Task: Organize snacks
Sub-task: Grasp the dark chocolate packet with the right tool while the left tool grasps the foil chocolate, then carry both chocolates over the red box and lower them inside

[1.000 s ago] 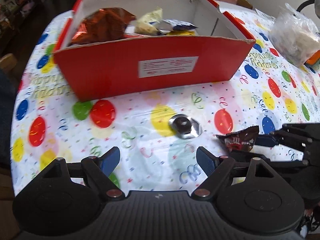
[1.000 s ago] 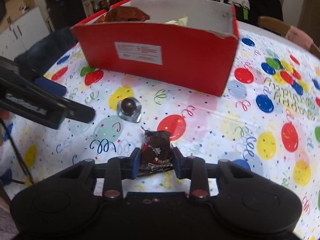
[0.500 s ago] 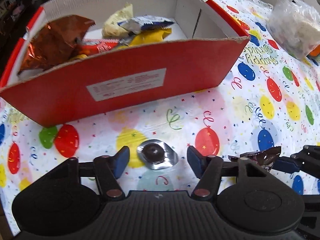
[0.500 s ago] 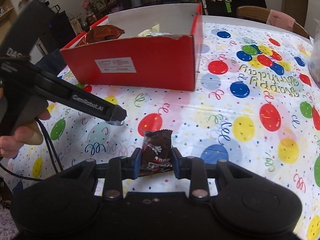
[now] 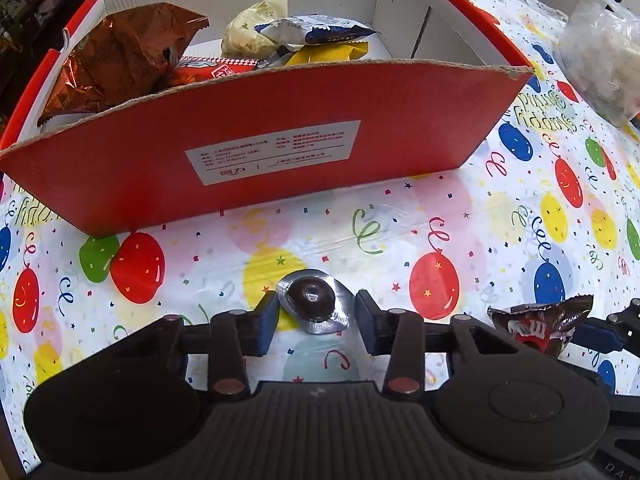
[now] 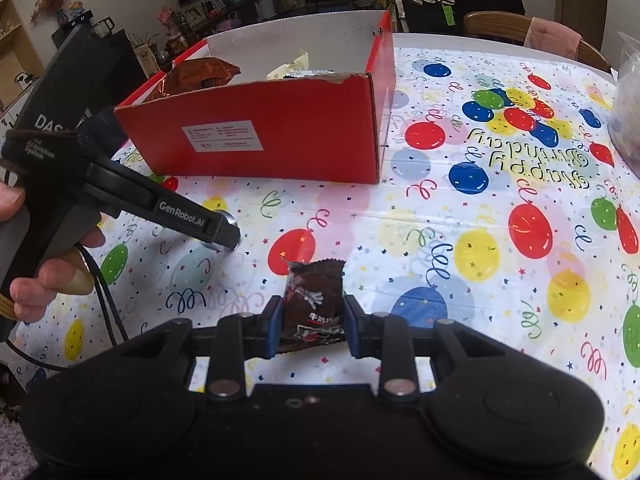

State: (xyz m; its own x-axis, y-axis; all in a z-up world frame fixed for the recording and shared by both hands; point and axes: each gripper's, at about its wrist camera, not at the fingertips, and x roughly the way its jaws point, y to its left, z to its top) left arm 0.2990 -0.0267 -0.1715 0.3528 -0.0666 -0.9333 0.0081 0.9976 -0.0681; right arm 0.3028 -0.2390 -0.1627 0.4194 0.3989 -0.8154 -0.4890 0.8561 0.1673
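A foil-wrapped chocolate cup (image 5: 314, 304) lies on the balloon tablecloth between the fingers of my left gripper (image 5: 316, 320). Its jaws are closing, and a sliver of gap still shows at the right pad (image 5: 366, 324). In the right wrist view my left gripper (image 6: 224, 234) points down at the table and hides most of that cup. My right gripper (image 6: 312, 322) is shut on a dark brown candy packet (image 6: 314, 300), held just above the cloth; the packet (image 5: 540, 326) also shows at the left wrist view's right edge. Behind stands the red cardboard box (image 5: 280, 152) (image 6: 280, 136), with several snack bags inside.
A clear plastic bag (image 5: 600, 52) (image 6: 628, 112) sits at the table's far right. A person's hand (image 6: 24, 276) holds the left gripper's handle, with a cable hanging below. A wooden chair (image 6: 520, 28) stands behind the table. Bare cloth lies right of the box.
My left gripper moved toward the box and down over the foil cup, and its jaws narrowed around it. My right gripper shifted and rolled a little, keeping the brown packet.
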